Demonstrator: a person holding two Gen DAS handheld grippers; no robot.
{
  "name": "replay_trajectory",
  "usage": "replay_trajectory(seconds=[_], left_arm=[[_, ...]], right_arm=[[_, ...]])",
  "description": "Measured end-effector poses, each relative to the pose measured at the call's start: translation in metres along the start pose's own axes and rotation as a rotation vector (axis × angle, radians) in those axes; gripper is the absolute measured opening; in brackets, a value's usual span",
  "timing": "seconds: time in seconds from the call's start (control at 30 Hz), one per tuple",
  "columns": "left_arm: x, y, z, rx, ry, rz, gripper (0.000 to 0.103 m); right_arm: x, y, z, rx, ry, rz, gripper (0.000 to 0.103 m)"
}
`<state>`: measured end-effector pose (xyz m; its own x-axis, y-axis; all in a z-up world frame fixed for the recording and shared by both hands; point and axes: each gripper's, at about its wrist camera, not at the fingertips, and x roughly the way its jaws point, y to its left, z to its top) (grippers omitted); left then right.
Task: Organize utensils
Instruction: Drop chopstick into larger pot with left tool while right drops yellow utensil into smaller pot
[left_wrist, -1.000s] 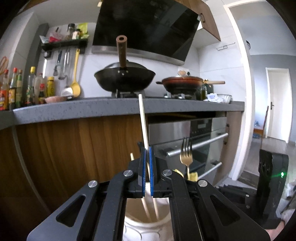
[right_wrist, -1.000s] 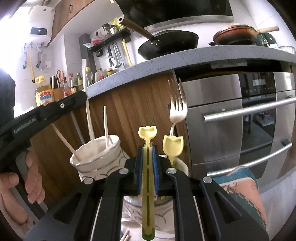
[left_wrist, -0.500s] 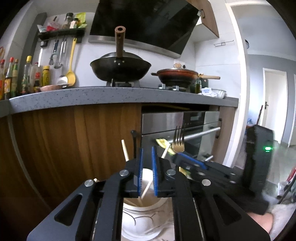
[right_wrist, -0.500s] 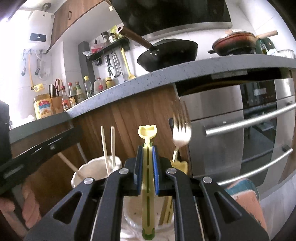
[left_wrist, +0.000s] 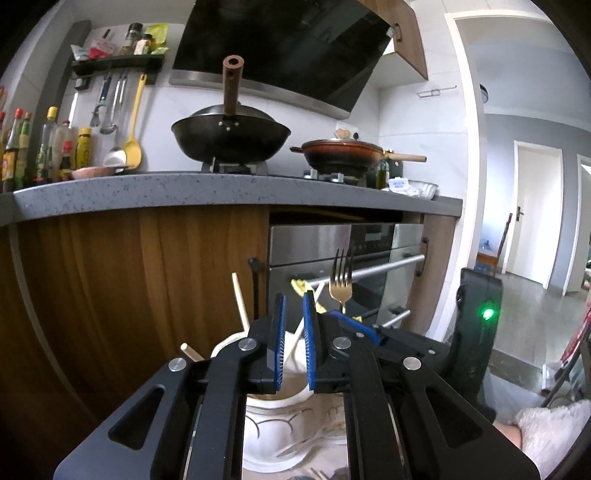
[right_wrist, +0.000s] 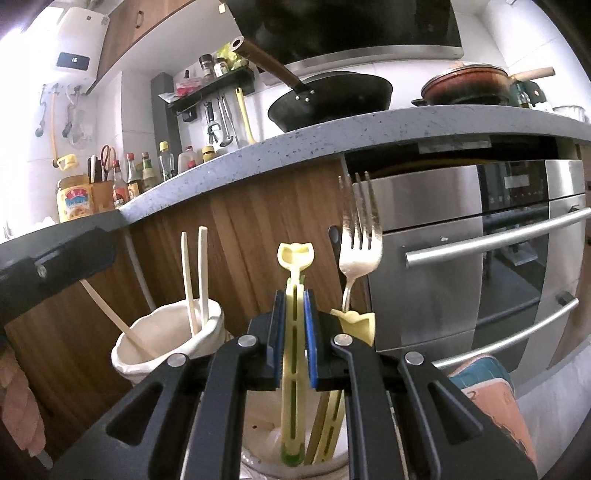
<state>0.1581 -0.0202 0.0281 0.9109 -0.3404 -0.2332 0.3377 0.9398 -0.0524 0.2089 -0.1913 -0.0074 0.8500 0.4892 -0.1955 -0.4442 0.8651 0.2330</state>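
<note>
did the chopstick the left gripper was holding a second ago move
Yes. It has left the left gripper, whose pads now have nothing between them, and dropped from countertop height into the white cup.

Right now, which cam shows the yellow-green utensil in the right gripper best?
Right wrist: the yellow-green utensil runs full length between the right gripper pads. Left wrist shows only a yellow tip beside the fork.

Grey speckled countertop (left_wrist: 236, 190): black wok (left_wrist: 229, 138) at 12 o'clock, red pan (left_wrist: 341, 153) at 3, sauce bottles (left_wrist: 44, 147) at 9.
</note>
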Motion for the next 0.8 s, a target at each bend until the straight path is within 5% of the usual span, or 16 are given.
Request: replay_trajectory(seconds=[0.5, 0.8], left_arm=[[-0.008, 0.001, -0.001, -0.003, -0.006, 0.000, 0.010], [-0.009, -0.003, -0.002, 0.000, -0.001, -0.004, 0.010]], right_arm=[[-0.045, 0.006, 0.002, -0.030, -0.086, -0.018, 0.010], [-0.023, 0.008, 0.006, -0.040, -0.093, -0.052, 0.010]])
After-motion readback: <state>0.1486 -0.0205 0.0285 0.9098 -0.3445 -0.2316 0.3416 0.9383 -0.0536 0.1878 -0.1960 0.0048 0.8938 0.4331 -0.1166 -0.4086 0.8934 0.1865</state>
